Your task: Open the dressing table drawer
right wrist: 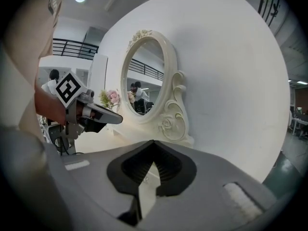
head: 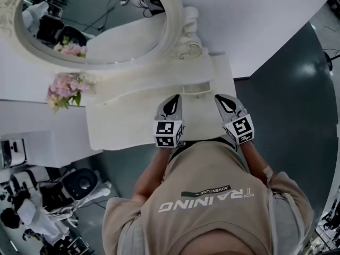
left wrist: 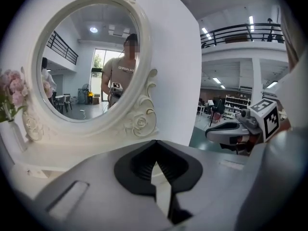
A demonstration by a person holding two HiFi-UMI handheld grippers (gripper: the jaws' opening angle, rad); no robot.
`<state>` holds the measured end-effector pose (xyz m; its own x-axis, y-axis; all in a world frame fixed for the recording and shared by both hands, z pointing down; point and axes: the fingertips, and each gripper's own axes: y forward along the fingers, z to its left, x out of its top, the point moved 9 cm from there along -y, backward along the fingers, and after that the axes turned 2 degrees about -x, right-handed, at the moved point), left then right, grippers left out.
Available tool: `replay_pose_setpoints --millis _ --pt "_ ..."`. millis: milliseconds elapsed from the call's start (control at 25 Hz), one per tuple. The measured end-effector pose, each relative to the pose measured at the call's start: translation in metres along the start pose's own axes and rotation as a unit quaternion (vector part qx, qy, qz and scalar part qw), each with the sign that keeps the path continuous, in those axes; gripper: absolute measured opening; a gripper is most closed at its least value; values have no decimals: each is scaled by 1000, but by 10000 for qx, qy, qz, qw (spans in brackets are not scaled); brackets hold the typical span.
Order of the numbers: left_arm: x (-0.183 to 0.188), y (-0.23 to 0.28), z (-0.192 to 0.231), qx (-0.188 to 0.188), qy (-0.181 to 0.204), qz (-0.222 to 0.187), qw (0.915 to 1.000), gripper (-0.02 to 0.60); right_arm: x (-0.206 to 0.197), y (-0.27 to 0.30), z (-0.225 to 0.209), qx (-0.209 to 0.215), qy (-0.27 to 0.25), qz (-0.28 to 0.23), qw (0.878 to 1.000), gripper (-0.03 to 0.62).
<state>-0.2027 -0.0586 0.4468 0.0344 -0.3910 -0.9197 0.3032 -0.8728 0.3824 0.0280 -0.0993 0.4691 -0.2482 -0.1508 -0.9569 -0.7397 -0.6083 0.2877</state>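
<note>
The white dressing table (head: 119,122) stands below me with its oval mirror (head: 95,23) at the back. At the foot of the mirror, on the right, a small drawer (head: 197,89) shows a shallow rectangular hollow from above; I cannot tell how far out it stands. My left gripper (head: 171,103) hovers over the table's front right part, shut and empty (left wrist: 154,142). My right gripper (head: 223,101) is beside it over the table's right edge, its tips also met with nothing between them (right wrist: 154,142). Both point toward the mirror.
A vase of pink flowers (head: 65,91) stands at the table's left end, also seen as flowers (left wrist: 13,88) beside the mirror frame. A white wall panel (head: 255,20) rises behind the table. Dark floor (head: 287,105) lies to the right, equipment (head: 74,185) at lower left.
</note>
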Motion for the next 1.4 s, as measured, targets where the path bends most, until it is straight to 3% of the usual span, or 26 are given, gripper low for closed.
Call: replay_pose_setpoints --millis 240,440,840,1160,1400 --pt "34 -23 20 104 109 -362 9992 17 58 -3 14 163 -362 -409 9984 2" --pt "53 -37 38 184 156 -602 9979 18 100 6 22 378 -327 -731 9961 2" --pt "106 -57 52 252 271 -1368 9899 18 172 -4 22 201 -665 -1414 9875 2" --pt "120 -63 54 236 376 -1558 9868 18 182 -4 24 140 -486 -1594 9859 2" --pt "113 -74 58 464 347 -1591 9856 18 177 -2 25 140 -401 -1543 9871 2"
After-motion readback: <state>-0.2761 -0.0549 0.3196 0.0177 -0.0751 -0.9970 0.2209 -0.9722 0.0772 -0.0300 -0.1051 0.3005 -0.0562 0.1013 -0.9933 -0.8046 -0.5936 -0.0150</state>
